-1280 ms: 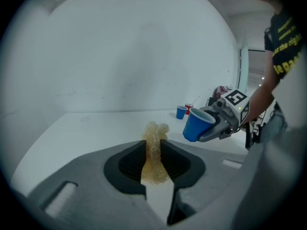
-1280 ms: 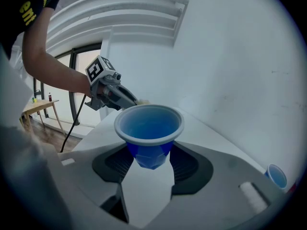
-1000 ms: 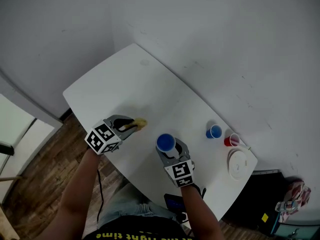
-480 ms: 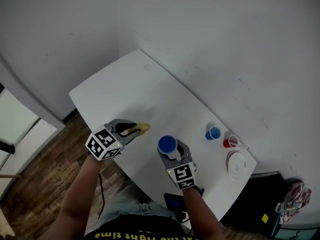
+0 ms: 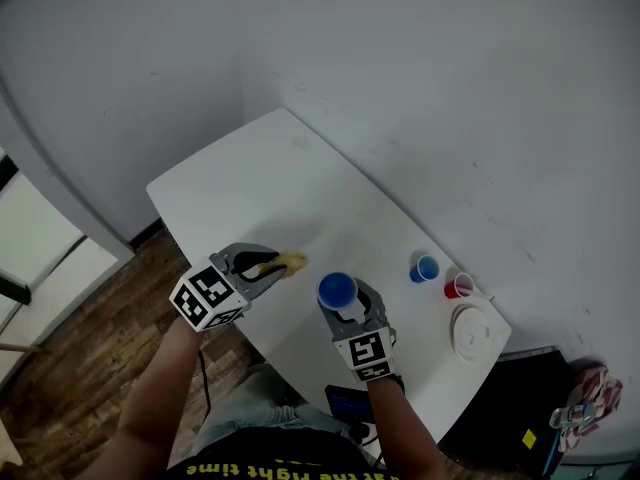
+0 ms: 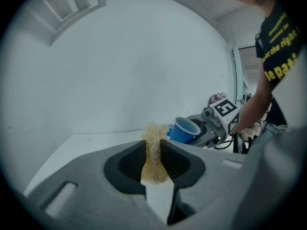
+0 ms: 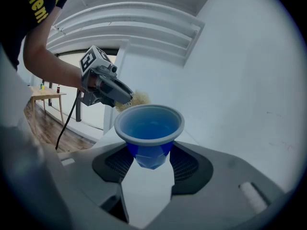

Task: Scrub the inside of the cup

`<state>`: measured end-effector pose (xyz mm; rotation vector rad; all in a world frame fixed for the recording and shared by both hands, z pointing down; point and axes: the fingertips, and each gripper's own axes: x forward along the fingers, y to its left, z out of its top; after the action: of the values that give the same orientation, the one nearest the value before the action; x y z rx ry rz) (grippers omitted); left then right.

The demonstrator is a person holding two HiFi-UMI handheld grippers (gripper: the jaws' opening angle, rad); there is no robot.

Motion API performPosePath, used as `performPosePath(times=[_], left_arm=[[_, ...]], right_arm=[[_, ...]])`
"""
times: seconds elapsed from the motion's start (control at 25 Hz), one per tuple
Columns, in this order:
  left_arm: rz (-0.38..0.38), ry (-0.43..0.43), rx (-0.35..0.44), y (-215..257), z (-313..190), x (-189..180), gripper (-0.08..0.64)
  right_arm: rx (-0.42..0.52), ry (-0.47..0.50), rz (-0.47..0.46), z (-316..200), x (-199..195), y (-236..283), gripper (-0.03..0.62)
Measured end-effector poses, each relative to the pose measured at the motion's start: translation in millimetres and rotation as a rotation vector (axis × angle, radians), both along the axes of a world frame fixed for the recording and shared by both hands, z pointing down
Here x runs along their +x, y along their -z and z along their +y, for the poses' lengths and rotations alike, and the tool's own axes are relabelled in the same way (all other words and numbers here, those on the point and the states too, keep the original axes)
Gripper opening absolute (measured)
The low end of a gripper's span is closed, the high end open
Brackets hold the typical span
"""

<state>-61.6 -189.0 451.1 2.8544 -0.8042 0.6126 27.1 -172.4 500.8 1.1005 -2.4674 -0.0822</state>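
Head view: left gripper [image 5: 270, 267] pinches a yellow scrubber [image 5: 293, 261], jaws narrow. Right gripper [image 5: 342, 299] clamps the blue cup [image 5: 337, 288], jaws wide, over the table [image 5: 250, 188] near edge, just beside the scrubber.

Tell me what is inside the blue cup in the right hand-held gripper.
Only bare blue walls show inside the blue cup; nothing covers the view in. The yellow scrubber is outside, beyond its rim, in the left hand-held gripper.

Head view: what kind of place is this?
Probably a plain indoor room or workspace: a white table set into a corner of bare white walls, over a wood floor.
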Motion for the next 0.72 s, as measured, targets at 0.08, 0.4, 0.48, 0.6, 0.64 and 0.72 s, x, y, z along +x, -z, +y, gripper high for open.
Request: performPosePath(times=[0.08, 0.4, 0.48, 0.6, 0.64, 0.72], left_arm=[[0.005, 0.001, 0.01, 5, 5, 1, 0.098], [-0.007, 0.004, 0.041, 17, 19, 7, 0.098], [-0.033, -0.008, 0.057, 20, 24, 10, 0.098], [-0.082, -0.033, 0.087, 24, 29, 16, 0.098], [-0.097, -0.04, 0.095, 25, 30, 18, 0.098], [-0.113, -0.052, 0.104, 27, 33, 23, 0.098]], right_arm=[[0.008, 0.001, -0.004, 2, 0, 3, 0.245], [0.027, -0.015, 0.003, 7, 5, 10, 0.245], [0.03, -0.023, 0.02, 5, 7, 9, 0.245], [0.03, -0.044, 0.063, 3, 13, 7, 0.245], [0.031, -0.05, 0.077, 2, 14, 7, 0.245], [0.033, -0.055, 0.096, 1, 16, 6, 0.245]])
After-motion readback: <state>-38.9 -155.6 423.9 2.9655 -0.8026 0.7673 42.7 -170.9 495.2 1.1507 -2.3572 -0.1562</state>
